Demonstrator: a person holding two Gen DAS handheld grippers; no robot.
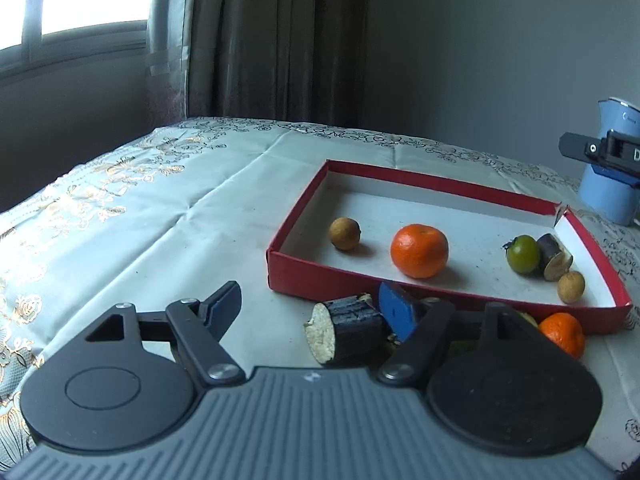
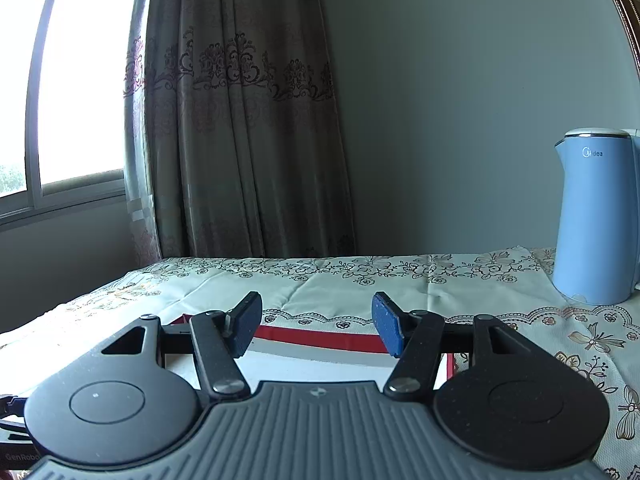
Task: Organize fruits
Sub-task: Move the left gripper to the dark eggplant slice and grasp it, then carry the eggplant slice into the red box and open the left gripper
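Cane piece (image 1: 348, 330) between tool (image 1: 312, 308) pads

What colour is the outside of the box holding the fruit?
Red outside, white inside; the box shows best in the left wrist view.

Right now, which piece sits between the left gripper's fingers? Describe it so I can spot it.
Find the red tray on the tablecloth. Just outside its near wall, between the left gripper fingers, lies a dark sugarcane stub with a pale cut end. Its twin lies inside the tray; the orange nearby is round.
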